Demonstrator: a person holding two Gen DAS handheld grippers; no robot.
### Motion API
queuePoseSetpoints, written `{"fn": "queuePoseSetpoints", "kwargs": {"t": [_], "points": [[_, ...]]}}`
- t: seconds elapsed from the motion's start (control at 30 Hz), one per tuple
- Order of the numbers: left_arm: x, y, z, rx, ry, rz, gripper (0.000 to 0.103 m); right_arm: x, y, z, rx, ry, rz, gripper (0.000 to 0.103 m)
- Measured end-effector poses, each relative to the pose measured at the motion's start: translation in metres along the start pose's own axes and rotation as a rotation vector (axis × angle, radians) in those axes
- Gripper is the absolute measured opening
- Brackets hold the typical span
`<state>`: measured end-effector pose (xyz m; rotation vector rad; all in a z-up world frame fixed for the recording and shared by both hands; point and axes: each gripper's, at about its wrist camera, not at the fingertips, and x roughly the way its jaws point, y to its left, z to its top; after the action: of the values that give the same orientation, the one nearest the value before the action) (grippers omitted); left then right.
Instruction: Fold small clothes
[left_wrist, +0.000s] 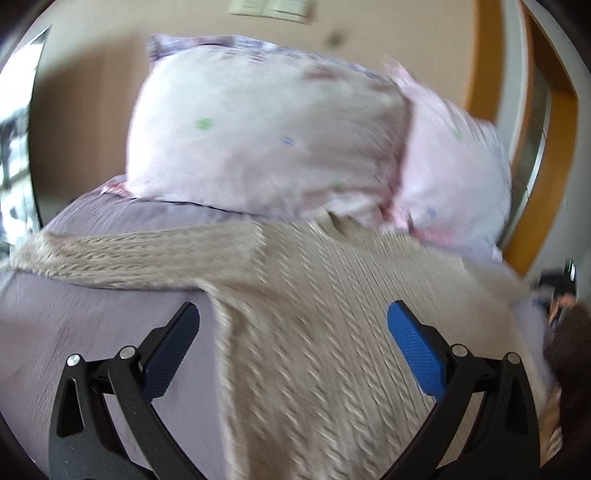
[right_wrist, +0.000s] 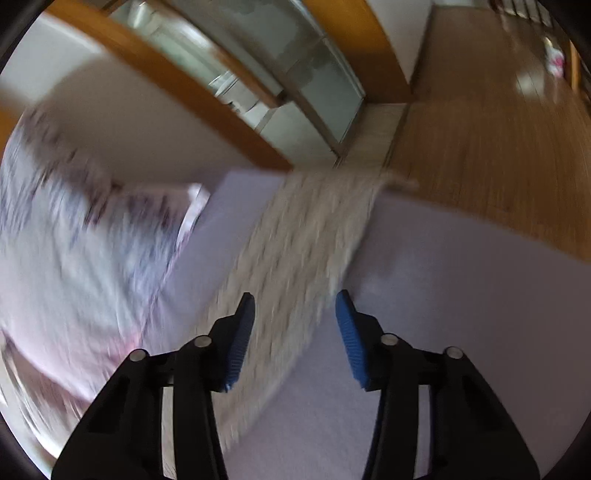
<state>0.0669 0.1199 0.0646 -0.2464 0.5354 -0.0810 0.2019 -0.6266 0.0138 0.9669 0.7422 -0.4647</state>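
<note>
Both claws hang wide apart over the bed (left_wrist: 74, 332), gripping nothing. The left claw (left_wrist: 293, 317) hovers above the sweater (left_wrist: 314, 295) spread below the pillows (left_wrist: 266, 140); the right claw (right_wrist: 295, 306) points along a sleeve (right_wrist: 295, 251) toward the floor (right_wrist: 498, 147).

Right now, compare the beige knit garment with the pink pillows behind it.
The knit garment is beige, ribbed and lies flat; the pillows are pale pink, smooth, plump and dotted with small prints. The garment spreads toward the left gripper; the pillows sit beyond it. Both rest on the lilac sheet.
</note>
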Motion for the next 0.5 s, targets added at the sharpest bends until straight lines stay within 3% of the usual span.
{"fn": "queuePoseSetpoints", "kwargs": {"t": [0.07, 0.13, 0.17, 0.23, 0.3, 0.37, 0.5], "points": [[-0.003, 0.023, 0.002, -0.064, -0.025, -0.007, 0.101, 0.008, -0.004, 0.016, 0.039, -0.018, 0.021, 0.046], [-0.003, 0.048, 0.008, -0.123, -0.024, 0.055, 0.101, 0.014, -0.014, 0.025, 0.083, -0.039, 0.035, 0.026], [-0.006, 0.055, 0.008, -0.140, -0.030, 0.080, 0.101, 0.017, -0.021, 0.031, 0.102, -0.036, 0.026, 0.010], [-0.011, 0.077, 0.011, -0.192, -0.041, 0.135, 0.101, 0.012, -0.022, 0.030, 0.085, -0.049, 0.008, 0.010], [-0.016, 0.095, 0.014, -0.237, -0.052, 0.155, 0.101, -0.004, 0.006, 0.017, -0.056, -0.136, -0.022, 0.009], [-0.022, 0.114, 0.019, -0.287, -0.077, 0.191, 0.101, -0.033, 0.061, -0.014, -0.282, -0.231, -0.001, 0.009], [-0.028, 0.152, 0.023, -0.437, -0.091, 0.216, 0.101, -0.075, 0.163, -0.098, -0.603, -0.263, 0.175, 0.009]]}}
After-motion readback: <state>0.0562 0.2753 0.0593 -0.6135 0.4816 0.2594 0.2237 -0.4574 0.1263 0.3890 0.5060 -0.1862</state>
